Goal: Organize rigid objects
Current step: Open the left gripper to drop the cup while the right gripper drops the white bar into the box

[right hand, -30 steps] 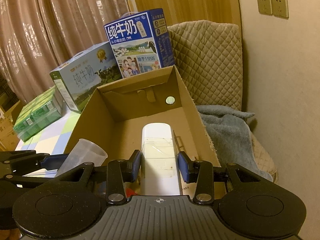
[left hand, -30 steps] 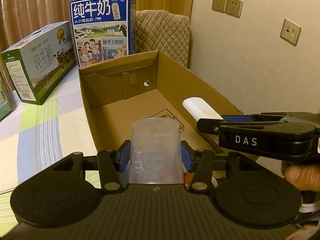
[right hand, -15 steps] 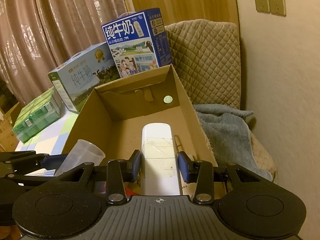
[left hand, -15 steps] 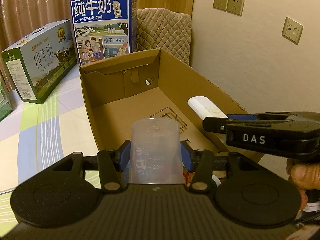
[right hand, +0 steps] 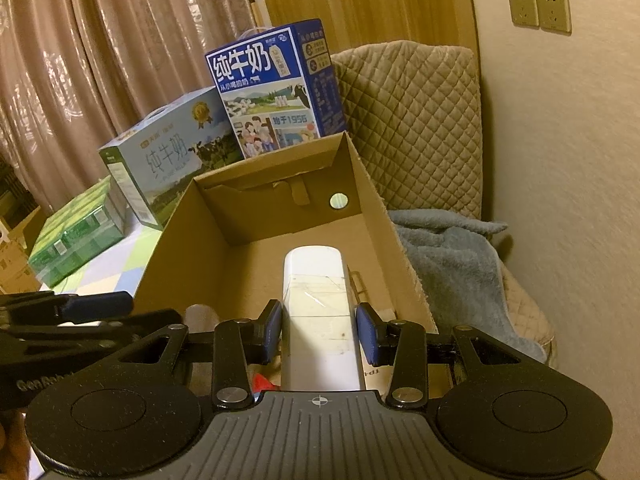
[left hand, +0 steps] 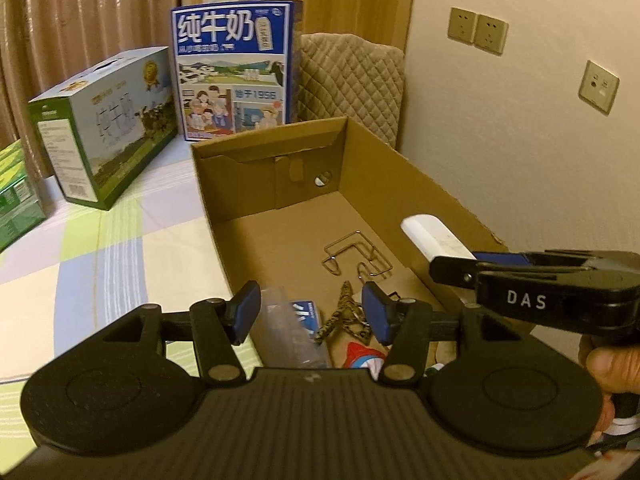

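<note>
Left gripper (left hand: 310, 316) jaws just widened, now apart, pads off clear cup (left hand: 290, 334); cup blurred between them, low over near end of carton (left hand: 400, 160). Right gripper (right hand: 320, 330) jaws clamp white remote (right hand: 318, 312), held above carton floor. Wire rack (left hand: 354, 256) lies inside carton.

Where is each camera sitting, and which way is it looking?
Left wrist view: sits on the left gripper, looking down into the cardboard box; its jaws are open, a thumb shows at the right edge.
Right wrist view: sits on the right gripper, looking along the box; its pads clamp a white remote.
Both views share the box, the blue milk carton and the remote.
</note>
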Available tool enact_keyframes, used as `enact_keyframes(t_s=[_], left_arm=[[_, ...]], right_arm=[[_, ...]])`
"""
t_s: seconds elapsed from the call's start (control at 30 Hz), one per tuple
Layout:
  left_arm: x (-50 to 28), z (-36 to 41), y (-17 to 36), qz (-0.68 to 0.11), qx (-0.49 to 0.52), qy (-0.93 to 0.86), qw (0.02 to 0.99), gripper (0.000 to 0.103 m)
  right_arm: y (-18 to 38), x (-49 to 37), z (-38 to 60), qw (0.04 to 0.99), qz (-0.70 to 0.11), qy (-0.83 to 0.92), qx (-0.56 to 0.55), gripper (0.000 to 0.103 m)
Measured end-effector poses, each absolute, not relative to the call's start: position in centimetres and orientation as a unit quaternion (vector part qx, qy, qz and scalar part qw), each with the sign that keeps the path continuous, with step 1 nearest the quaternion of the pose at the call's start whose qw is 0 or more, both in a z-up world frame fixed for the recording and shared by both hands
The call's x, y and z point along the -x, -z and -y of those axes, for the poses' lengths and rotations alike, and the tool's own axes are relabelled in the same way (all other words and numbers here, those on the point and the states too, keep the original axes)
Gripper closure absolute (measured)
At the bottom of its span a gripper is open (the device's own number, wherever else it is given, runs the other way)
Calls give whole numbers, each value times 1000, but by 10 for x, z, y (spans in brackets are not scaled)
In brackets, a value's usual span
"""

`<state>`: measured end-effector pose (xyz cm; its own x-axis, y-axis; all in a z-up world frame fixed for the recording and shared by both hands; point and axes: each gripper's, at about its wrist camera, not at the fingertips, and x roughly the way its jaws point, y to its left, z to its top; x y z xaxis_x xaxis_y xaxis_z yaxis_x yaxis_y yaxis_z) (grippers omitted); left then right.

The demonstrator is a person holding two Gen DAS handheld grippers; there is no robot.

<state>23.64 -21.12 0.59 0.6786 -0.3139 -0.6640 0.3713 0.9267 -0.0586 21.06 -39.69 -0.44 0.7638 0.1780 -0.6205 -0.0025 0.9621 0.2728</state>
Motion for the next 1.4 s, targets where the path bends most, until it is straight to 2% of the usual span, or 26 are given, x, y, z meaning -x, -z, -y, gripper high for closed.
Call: enact_keyframes(t_s=[1.0, 1.4], left_arm=[[-227, 198, -4, -363, -19, 181, 914, 52], [-220, 191, -9, -360, -6, 179, 916, 52]], right_arm=[[14, -210, 393, 924, -355, -49, -134, 66], [-1, -206, 394, 929, -337, -58, -144, 66]])
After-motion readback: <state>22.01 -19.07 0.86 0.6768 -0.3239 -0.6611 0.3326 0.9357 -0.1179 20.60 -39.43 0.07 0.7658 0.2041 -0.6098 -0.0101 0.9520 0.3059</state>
